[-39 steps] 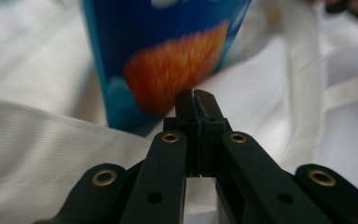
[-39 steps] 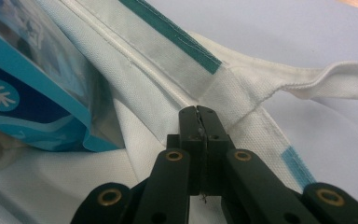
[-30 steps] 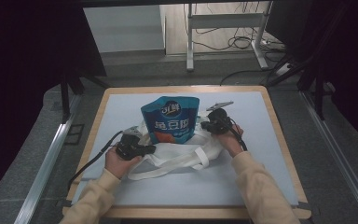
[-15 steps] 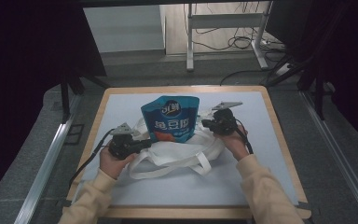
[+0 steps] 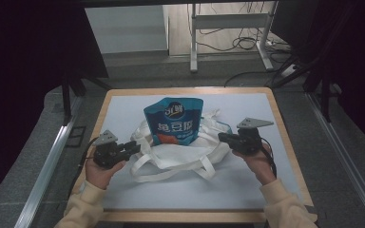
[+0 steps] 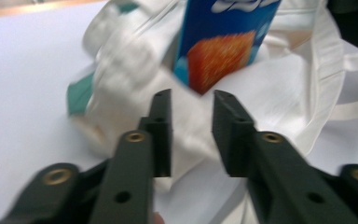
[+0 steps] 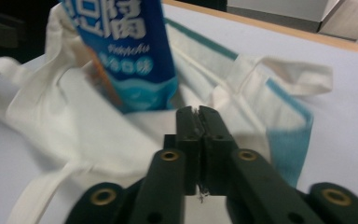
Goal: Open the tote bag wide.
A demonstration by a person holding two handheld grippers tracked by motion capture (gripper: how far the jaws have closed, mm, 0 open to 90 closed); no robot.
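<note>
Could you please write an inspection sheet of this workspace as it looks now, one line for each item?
Surface: wooden table under a pale sheet.
Job's things: blue snack pouch standing partly inside a white tote bag with teal trim.
Clutter: nothing seen.
Grippers: left hand-held gripper open, beside the bag, holding nothing; right hand-held gripper with jaws together at the bag's edge, fabric between them not certain.
Cables: one trailing from each gripper; more on the floor behind.
Surroundings: metal stand, dark curtains.

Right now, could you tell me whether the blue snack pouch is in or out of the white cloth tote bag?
Partly in: the blue snack pouch has its lower end inside the white cloth tote bag, the top sticking out.
</note>
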